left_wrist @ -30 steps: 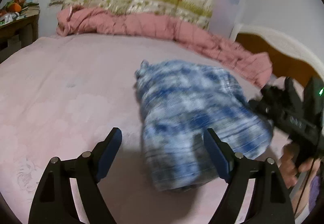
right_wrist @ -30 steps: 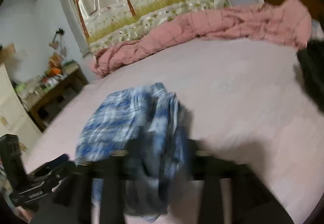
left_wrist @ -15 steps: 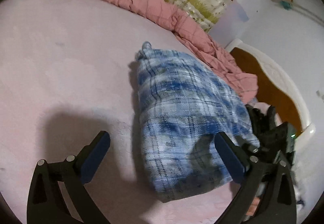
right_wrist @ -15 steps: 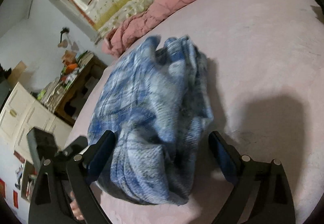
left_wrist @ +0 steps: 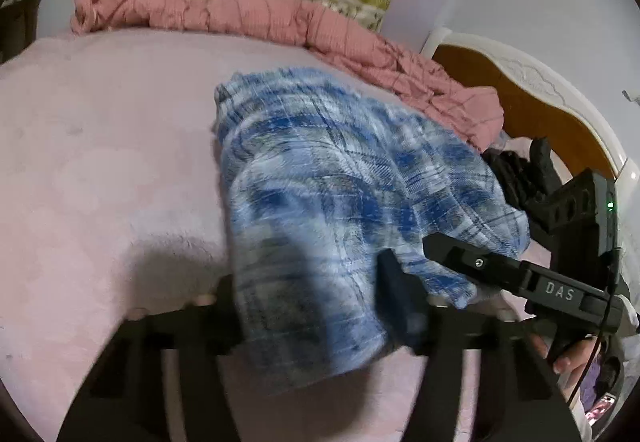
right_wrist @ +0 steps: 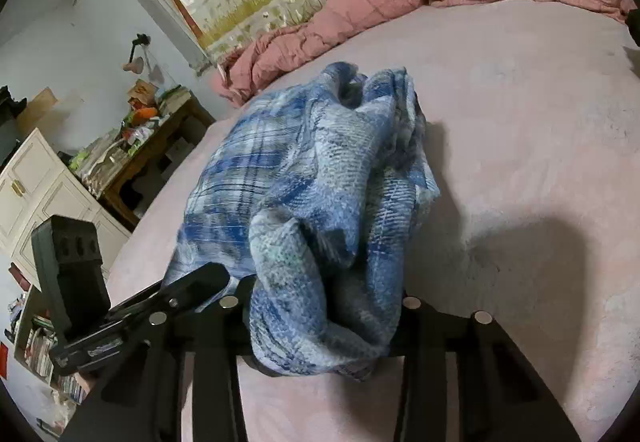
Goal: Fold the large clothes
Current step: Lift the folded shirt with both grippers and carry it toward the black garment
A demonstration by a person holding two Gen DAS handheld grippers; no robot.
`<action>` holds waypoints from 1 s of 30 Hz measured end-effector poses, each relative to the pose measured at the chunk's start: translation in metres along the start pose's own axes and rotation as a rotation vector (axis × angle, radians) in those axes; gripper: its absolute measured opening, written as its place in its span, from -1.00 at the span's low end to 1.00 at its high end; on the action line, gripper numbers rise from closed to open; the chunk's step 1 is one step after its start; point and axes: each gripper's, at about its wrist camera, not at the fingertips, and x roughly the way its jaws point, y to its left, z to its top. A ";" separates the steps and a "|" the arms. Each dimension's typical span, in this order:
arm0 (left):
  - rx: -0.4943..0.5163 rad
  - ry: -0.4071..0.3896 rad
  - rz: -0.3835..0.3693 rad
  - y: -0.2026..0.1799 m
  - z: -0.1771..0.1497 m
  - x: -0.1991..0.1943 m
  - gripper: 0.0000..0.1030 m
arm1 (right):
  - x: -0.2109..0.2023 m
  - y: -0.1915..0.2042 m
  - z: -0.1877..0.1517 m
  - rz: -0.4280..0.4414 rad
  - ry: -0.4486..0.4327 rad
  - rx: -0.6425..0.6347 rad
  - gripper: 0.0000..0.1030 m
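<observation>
Left wrist view: blue plaid garment [left_wrist: 340, 202], soft flannel, bunched in thick layers on the pink bed [left_wrist: 100, 162], near edge toward me. My left hand-held gripper [left_wrist: 316, 306] has just been closing, its jaws now pinching the near hem. Right wrist view: my right hand-held gripper [right_wrist: 320, 326] likewise has just been closing and clamps the other near corner of the same bundle. Handling, by my judgement: light, limp, non-fragile, prone to sagging and shedding layers. I would hold all layers at both near corners, well apart, keeping the edge taut.
</observation>
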 end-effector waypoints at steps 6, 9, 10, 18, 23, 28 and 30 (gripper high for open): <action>0.019 -0.041 0.003 0.000 0.002 -0.004 -0.37 | -0.012 0.012 -0.001 -0.014 -0.060 -0.057 -0.28; 0.047 -0.060 0.002 -0.005 0.002 -0.006 -0.42 | -0.020 0.018 -0.002 -0.023 -0.095 -0.083 -0.29; 0.060 -0.069 0.004 -0.007 0.001 -0.008 -0.42 | -0.023 0.019 -0.003 -0.024 -0.107 -0.090 -0.30; 0.281 -0.182 0.000 -0.095 -0.002 -0.045 -0.51 | -0.111 0.045 -0.022 -0.146 -0.296 -0.228 -0.34; 0.369 -0.254 -0.114 -0.189 0.024 -0.064 -0.51 | -0.229 0.037 0.007 -0.217 -0.423 -0.237 -0.34; 0.412 -0.353 -0.243 -0.283 0.067 -0.073 -0.51 | -0.334 0.031 0.040 -0.342 -0.598 -0.280 -0.34; 0.424 -0.392 -0.300 -0.315 0.083 -0.069 -0.51 | -0.365 0.025 0.050 -0.389 -0.674 -0.288 -0.34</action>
